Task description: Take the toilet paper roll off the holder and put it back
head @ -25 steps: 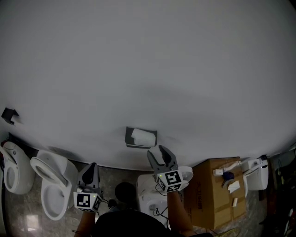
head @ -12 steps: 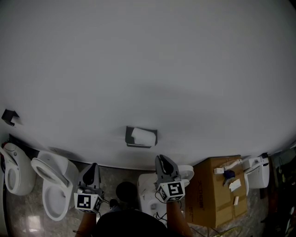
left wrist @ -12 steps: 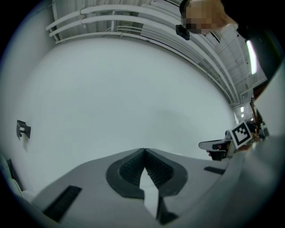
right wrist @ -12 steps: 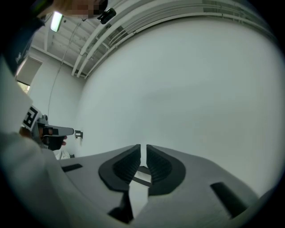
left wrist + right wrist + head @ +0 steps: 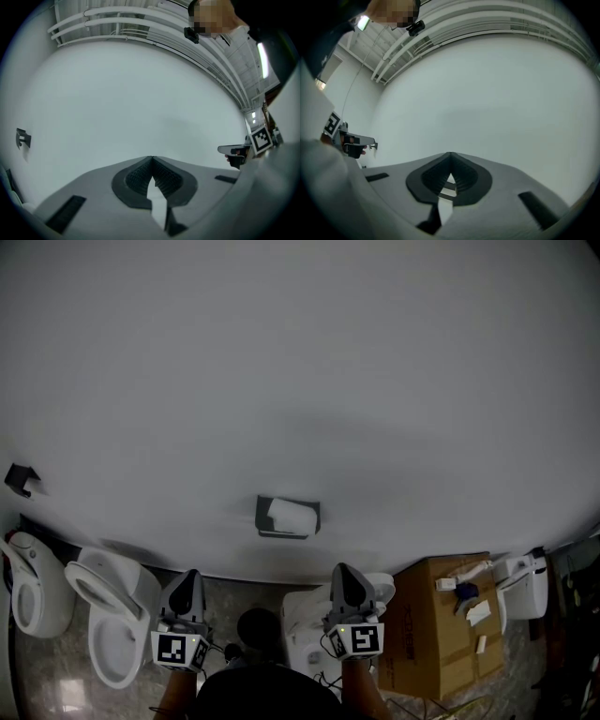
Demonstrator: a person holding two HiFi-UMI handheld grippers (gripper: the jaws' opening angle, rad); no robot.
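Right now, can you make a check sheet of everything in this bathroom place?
Surface: white wall; speckled floor.
Job's things: paper roll sits on its holder.
Clutter: cardboard box with small bits on top; several white toilets.
Grippers: left gripper shut, empty; right gripper just closed, shut, empty.
Cables: thin wires by the middle toilet.
Surroundings: small black bracket on wall.

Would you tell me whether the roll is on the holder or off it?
On: the white roll sits inside the dark holder.
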